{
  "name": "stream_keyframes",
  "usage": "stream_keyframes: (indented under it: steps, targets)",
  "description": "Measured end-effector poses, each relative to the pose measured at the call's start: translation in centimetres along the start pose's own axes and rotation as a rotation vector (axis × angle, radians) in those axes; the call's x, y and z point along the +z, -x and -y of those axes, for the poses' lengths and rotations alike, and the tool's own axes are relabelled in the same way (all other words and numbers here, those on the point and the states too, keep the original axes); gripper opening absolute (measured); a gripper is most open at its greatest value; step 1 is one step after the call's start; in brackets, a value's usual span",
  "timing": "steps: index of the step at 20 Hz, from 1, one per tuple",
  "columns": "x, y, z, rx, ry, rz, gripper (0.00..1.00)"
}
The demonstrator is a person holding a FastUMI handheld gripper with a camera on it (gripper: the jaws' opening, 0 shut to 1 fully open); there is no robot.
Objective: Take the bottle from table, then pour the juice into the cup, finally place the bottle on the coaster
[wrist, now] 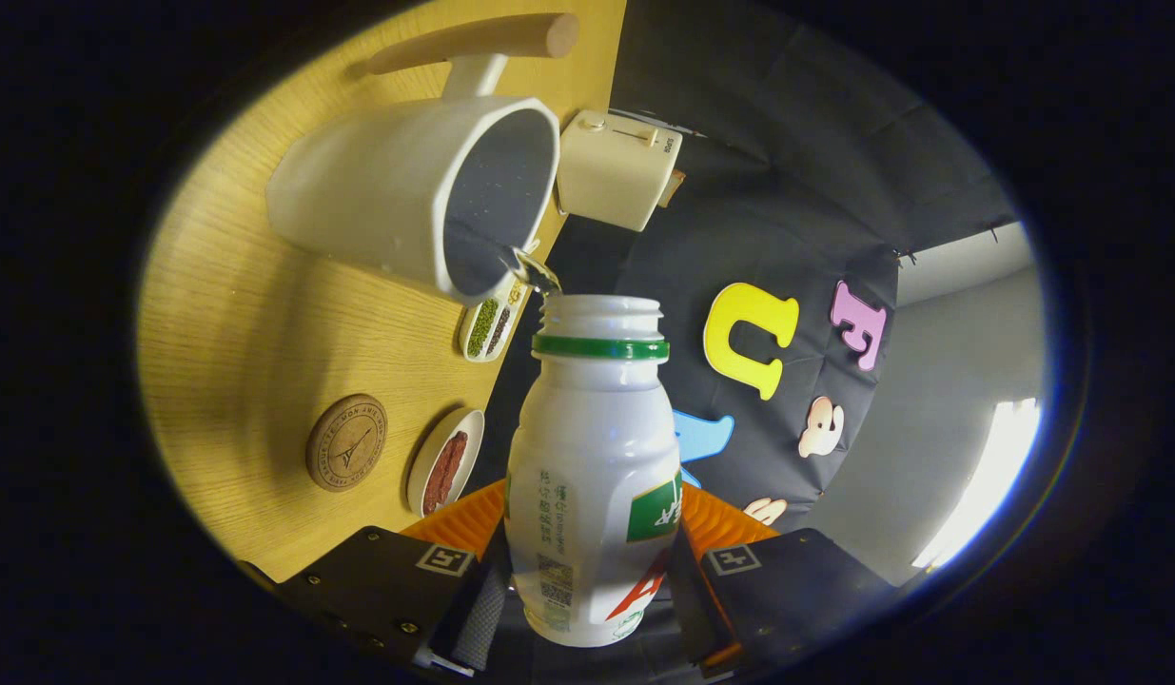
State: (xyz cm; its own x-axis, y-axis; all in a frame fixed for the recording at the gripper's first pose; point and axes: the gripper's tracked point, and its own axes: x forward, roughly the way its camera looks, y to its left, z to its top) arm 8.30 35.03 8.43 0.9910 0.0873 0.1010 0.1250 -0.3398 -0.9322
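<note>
The gripper (592, 571) is closed around the lower body of the bottle (592, 457), one finger (473, 533) pressing on each side, so the bottle sits clamped between them. The bottle is white with a green ring under its open, capless neck. Its long axis runs straight forward along the fingers, base nearest the gripper and mouth pointing away from it.

The whole view is rolled, with the wooden table (254, 323) standing off to one side of the fingers, so the bottle is tipped well over relative to the table. Just ahead of the bottle's mouth is the cup (416, 195), a white mug with a dark inside and a wooden handle; its opening faces the bottle's neck. A thin clear stream (535, 271) bridges the short gap from the bottle's lip to the cup's rim.

On the table beside the left finger lies the round wooden coaster (346, 442), well apart from the cup. Near it is a small white dish (444, 461) holding something reddish, and further ahead, just under the cup's rim, a second dish (490, 328) with green and dark bits. Beyond the cup stands a cream-coloured box (616, 171) with a slider on top.
</note>
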Motion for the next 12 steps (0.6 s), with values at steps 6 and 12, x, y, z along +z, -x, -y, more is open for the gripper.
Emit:
stream_keyframes:
  steps: [6,12]
  targets:
    - [-0.25,-0.11,0.4,0.003,0.031,-0.001,0.74]
    - [-0.13,-0.04,1.03,-0.027,0.096,0.01,0.74]
